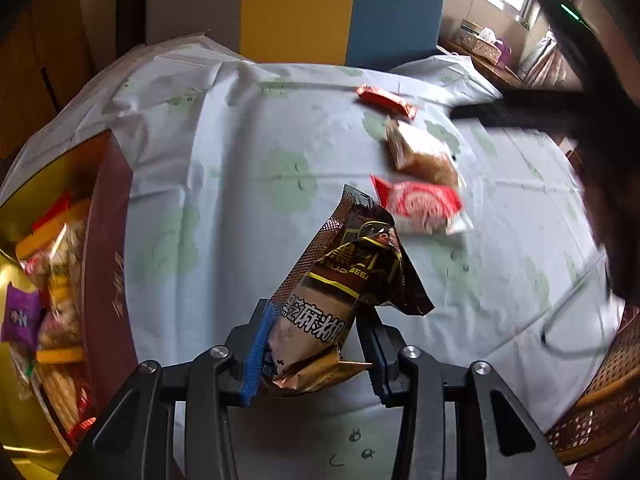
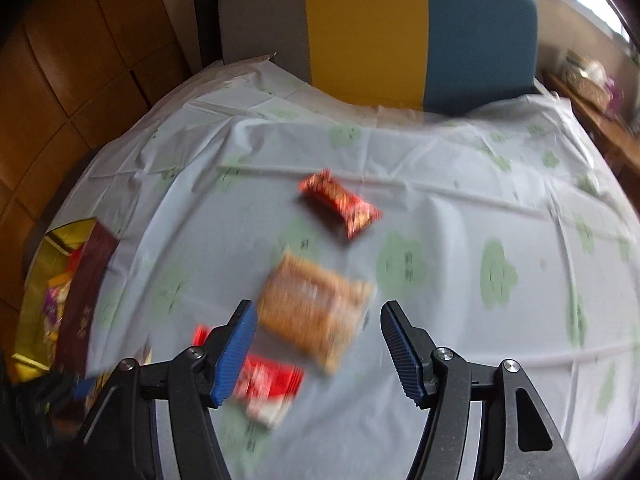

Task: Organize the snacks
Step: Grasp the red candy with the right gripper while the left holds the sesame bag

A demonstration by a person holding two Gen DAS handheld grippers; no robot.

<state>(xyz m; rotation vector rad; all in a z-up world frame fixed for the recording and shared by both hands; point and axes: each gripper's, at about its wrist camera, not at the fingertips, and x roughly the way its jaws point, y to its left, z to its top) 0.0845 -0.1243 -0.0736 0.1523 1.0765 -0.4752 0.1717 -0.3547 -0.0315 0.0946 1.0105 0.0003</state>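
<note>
Between left jaws, black sesame packet [image 1: 340,280]

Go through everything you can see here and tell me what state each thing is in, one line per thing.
Left gripper: shut on the black sesame packet.
Black sesame packet: sealed, crumpled, held above the table.
Right gripper: open, holding nothing.
Tan snack pack: sealed, lying flat on the tablecloth.
Small red candy bar: sealed, lying flat.
Red and white packet: sealed, lying flat.
Snack box: open, partly filled with snacks.
</note>
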